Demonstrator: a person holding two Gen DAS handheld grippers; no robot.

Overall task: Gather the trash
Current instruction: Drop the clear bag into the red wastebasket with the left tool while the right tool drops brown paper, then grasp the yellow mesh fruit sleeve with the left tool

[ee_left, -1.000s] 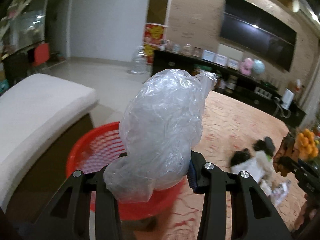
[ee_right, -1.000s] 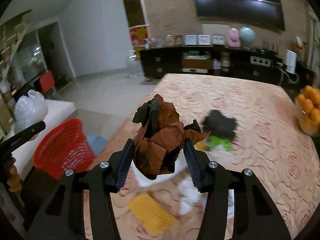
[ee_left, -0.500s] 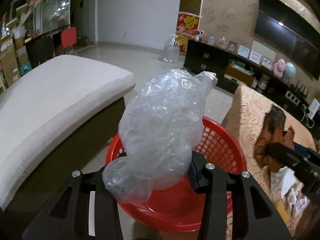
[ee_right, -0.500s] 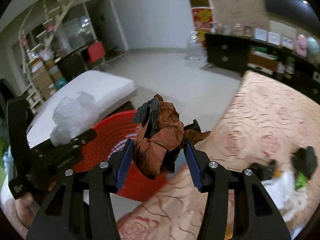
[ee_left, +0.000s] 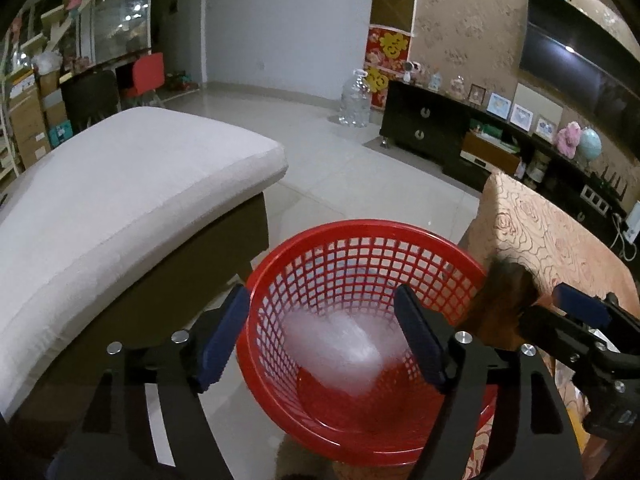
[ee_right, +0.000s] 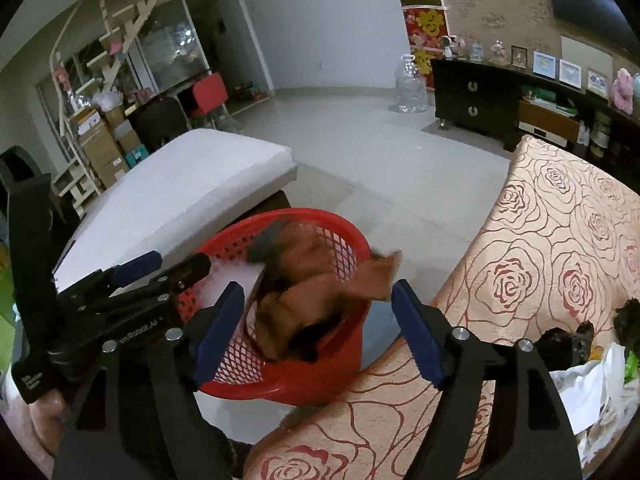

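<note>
A red mesh basket (ee_left: 360, 240) stands on the floor beside the table; it also shows in the right wrist view (ee_right: 352, 240). My left gripper (ee_left: 322, 336) is open above it. A clear crumpled plastic bag (ee_left: 340, 348) lies blurred inside the basket. My right gripper (ee_right: 318, 328) is open over the basket. A crumpled brown paper (ee_right: 316, 292), blurred, is dropping into the basket between its spread fingers; it also shows at the basket's right rim in the left wrist view (ee_left: 504, 296).
A white cushioned bench (ee_left: 120, 200) stands left of the basket. The table with a rose-patterned cloth (ee_right: 540, 248) is to the right, with more trash (ee_right: 580, 356) on it. A dark TV cabinet (ee_left: 424, 128) and a water jug (ee_left: 356, 100) stand farther back.
Both grippers have opened. The plastic bag has fallen from the left gripper into the basket. The brown paper has left the right gripper and is falling into the basket.
</note>
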